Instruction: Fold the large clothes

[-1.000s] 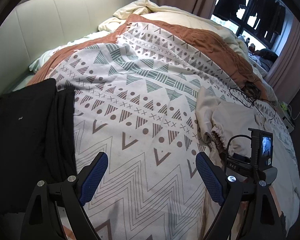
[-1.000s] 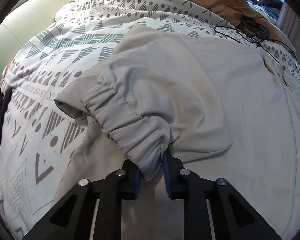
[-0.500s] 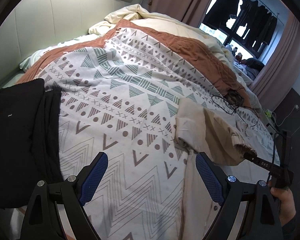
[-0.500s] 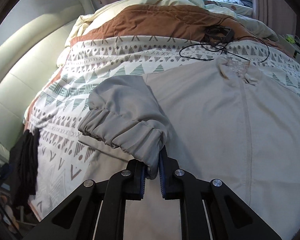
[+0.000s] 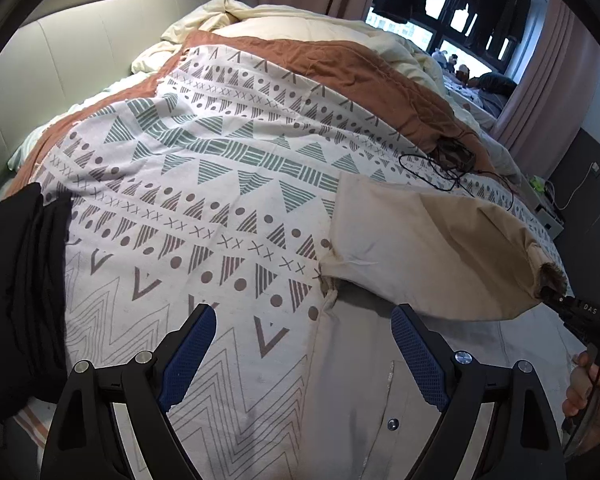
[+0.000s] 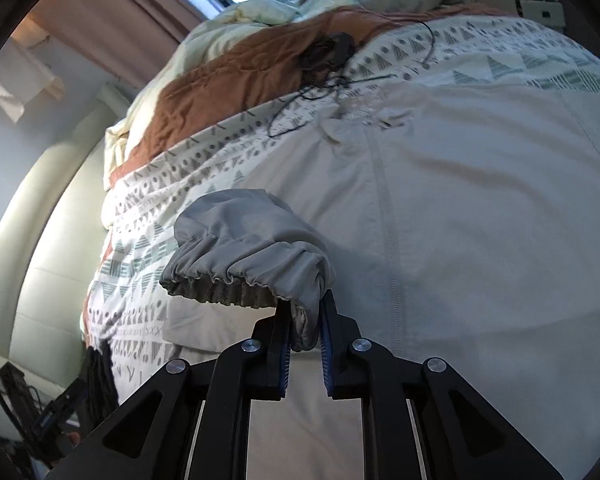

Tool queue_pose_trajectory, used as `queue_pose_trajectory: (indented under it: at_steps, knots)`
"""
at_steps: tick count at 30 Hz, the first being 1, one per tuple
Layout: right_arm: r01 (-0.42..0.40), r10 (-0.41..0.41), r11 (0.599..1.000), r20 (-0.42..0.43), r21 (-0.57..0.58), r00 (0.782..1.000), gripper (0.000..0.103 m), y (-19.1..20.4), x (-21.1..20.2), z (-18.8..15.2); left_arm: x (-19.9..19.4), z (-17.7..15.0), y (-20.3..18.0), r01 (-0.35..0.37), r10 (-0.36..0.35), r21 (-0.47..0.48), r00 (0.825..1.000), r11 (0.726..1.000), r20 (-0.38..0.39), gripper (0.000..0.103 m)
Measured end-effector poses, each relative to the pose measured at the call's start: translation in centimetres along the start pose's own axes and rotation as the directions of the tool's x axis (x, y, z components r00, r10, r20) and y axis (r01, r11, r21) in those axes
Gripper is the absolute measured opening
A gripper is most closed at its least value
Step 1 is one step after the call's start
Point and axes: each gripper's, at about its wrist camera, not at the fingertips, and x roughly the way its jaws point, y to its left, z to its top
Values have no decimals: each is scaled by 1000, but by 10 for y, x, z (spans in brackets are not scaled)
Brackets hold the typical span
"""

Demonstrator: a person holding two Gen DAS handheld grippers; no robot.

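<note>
A beige jacket (image 6: pixel 479 220) lies spread flat on the patterned blanket (image 5: pixel 204 184). Its sleeve (image 5: pixel 427 248) is lifted and drawn across the jacket's body. The right gripper (image 6: pixel 304 308) has the elastic cuff (image 6: pixel 252 268) between its pads; the jaws are opening, and the fabric still fills the gap and hangs from them. In the left wrist view the right gripper (image 5: pixel 559 300) shows at the right edge, at the cuff end. My left gripper (image 5: pixel 301 312) stands wide open and holds nothing, hovering over the jacket's left edge near the armpit.
A black garment (image 5: pixel 20 280) lies folded at the bed's left edge. A black cable and a small device (image 5: pixel 455 156) rest on the blanket beyond the jacket's collar. A brown quilt (image 5: pixel 339 64) and a cream duvet fill the far side. A hand (image 5: pixel 587 392) grips the right tool.
The right gripper carried the cuff up and across the jacket, rolling as it went, and its jaws have parted a little. The left gripper slid right, over the jacket's edge.
</note>
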Motion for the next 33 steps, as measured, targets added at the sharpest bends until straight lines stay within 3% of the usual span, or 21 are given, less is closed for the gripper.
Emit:
queue_pose_trajectory:
  at_steps: [5,9,12,14,18,21,22,25,30,31,32,33]
  knots:
    - [89,-87,996,-58,28,995,62,-39,7,2,18,2,-20,-14,11,-50,998,999,-55,90]
    - [96,-92,993,-63,64,994,63,-63,0,5,39,12,-38,-48,45,-27,995,998,-93,90]
    - [124,-123,992,-53,0,991,64,-68,-6,7,50,9,-41,-45,42,-32,996,998,-77,90]
    - [168,-169,985,-45,-35,984,71,-72,-6,8,61,7,-44,-33,32,-12,995,999,-92,83]
    - [192,-192,981,-77,-12,978,71,-94,2,6,88,6,-49,-34,40,49,990,998,-135,75]
    - [159,-151,985,-114,65,982,71,-116,16,4,108,7,-50,-34,46,78,986,996,-157,72]
    - [155,-146,985,-117,78,982,71,-121,20,3,115,6,-51,-28,43,86,985,996,-168,67]
    - [179,-169,979,-98,101,981,71,-132,30,5,134,2,-52,-6,27,109,981,994,-195,61]
    - [123,-116,981,-54,152,992,71,-136,43,15,165,-8,-53,-26,60,144,969,989,-238,60]
    - [116,-110,983,-50,144,993,63,-134,45,17,170,-9,-55,-27,66,161,967,987,-245,55]
    - [107,-101,984,-48,140,994,45,-132,49,20,174,-10,-55,-29,71,167,966,986,-250,54]
    - [113,-106,984,-53,141,993,37,-132,53,21,177,-10,-54,-34,75,164,965,986,-251,54]
